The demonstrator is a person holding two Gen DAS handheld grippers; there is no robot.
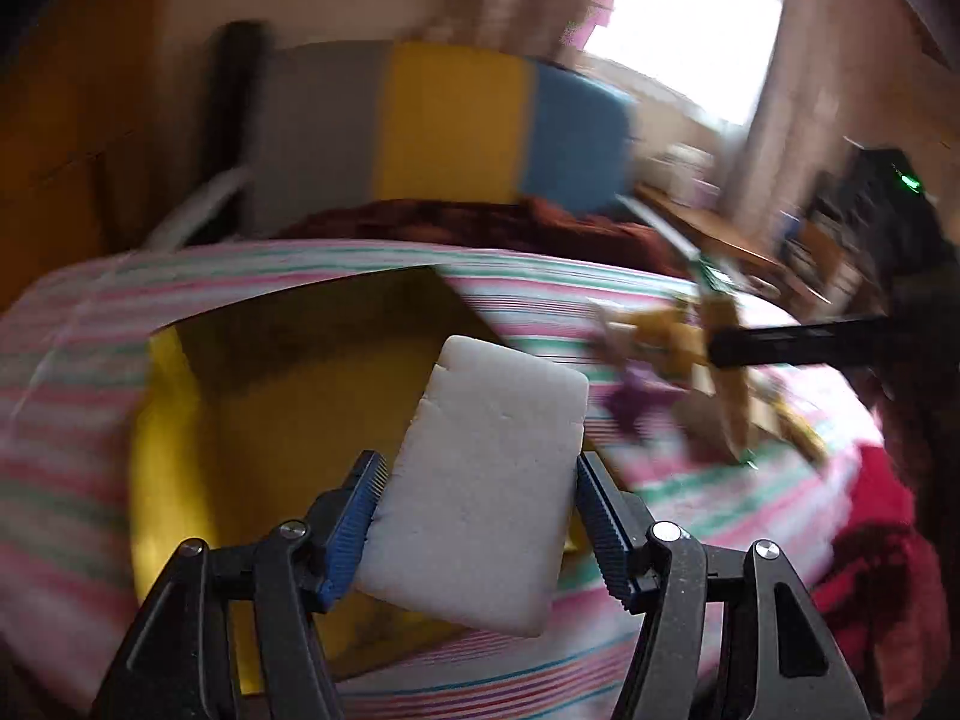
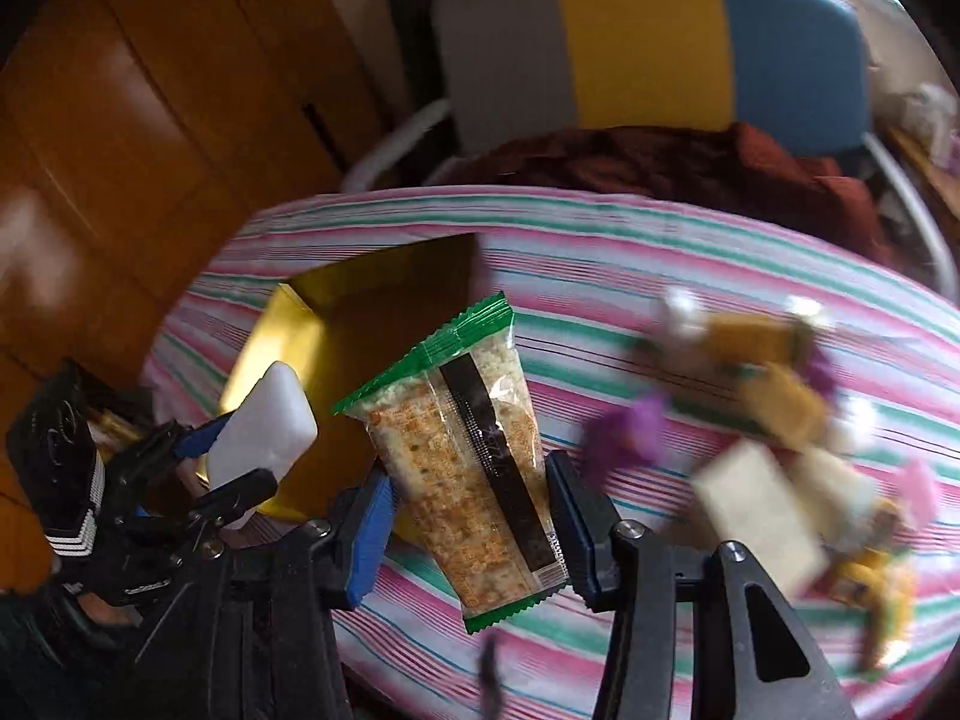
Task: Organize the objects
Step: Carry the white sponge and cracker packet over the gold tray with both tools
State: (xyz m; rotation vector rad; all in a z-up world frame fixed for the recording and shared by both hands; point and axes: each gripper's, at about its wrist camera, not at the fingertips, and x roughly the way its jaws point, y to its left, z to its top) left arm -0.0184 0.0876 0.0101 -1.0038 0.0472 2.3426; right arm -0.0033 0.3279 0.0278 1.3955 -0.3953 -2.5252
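Note:
My left gripper [image 1: 477, 492] is shut on a white rectangular block [image 1: 480, 480] and holds it above the near right part of a shiny gold box [image 1: 288, 396]. In the right wrist view the left gripper [image 2: 240, 450] holds the white block [image 2: 264, 426] at the gold box's [image 2: 372, 294] near left side. My right gripper [image 2: 468, 510] is shut on a green-edged snack packet [image 2: 462, 450], held above the striped cloth just right of the box. A blurred pile of snacks [image 2: 774, 420] lies to the right; it also shows in the left wrist view [image 1: 678, 372].
The table wears a pink, green and white striped cloth [image 2: 600, 264]. Behind it stands a chair with a grey, yellow and blue back [image 2: 648, 42] and a dark red cloth [image 2: 660, 162]. A wooden cabinet [image 2: 150, 120] is at the left.

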